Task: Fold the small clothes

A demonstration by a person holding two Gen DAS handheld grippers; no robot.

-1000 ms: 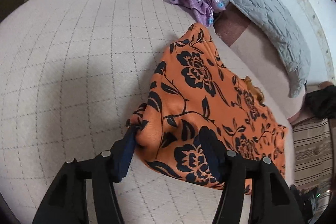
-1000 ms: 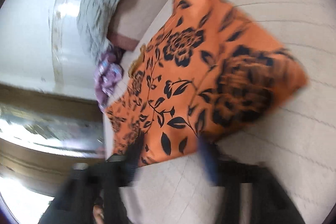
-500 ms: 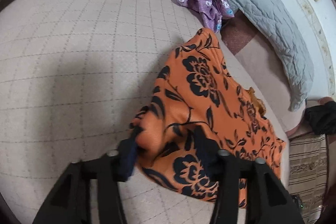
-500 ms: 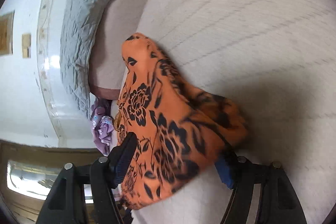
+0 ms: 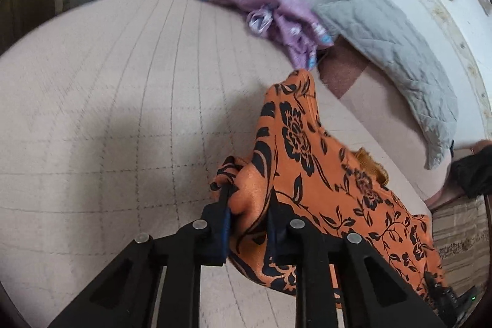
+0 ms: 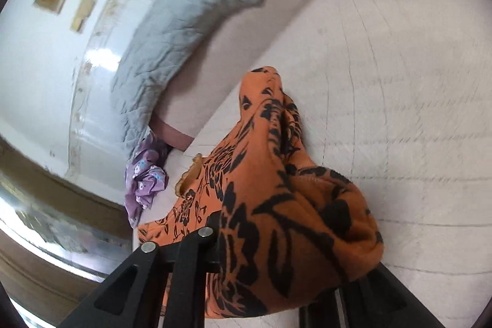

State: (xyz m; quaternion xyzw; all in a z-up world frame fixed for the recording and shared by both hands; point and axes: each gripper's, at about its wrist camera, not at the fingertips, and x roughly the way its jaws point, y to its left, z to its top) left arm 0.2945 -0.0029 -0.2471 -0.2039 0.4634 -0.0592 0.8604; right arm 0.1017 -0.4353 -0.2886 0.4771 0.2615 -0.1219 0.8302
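Note:
An orange garment with black flowers (image 5: 310,162) lies on the beige checked bed cover (image 5: 123,119). My left gripper (image 5: 247,205) is shut on a bunched corner of it at the near left edge and lifts it off the cover. In the right wrist view the same garment (image 6: 276,205) drapes over my right gripper (image 6: 295,251), which is shut on another bunched part; the cloth hides the right finger.
A purple flowered garment (image 5: 270,11) lies crumpled at the far edge of the bed; it also shows in the right wrist view (image 6: 146,180). A grey quilted pillow (image 5: 390,45) rests against the white wall. A striped rug (image 5: 461,239) lies beyond the bed's right side.
Both grippers have closed on the orange garment and raised its corners. The cloth has gathered into a narrower, bunched shape between them.

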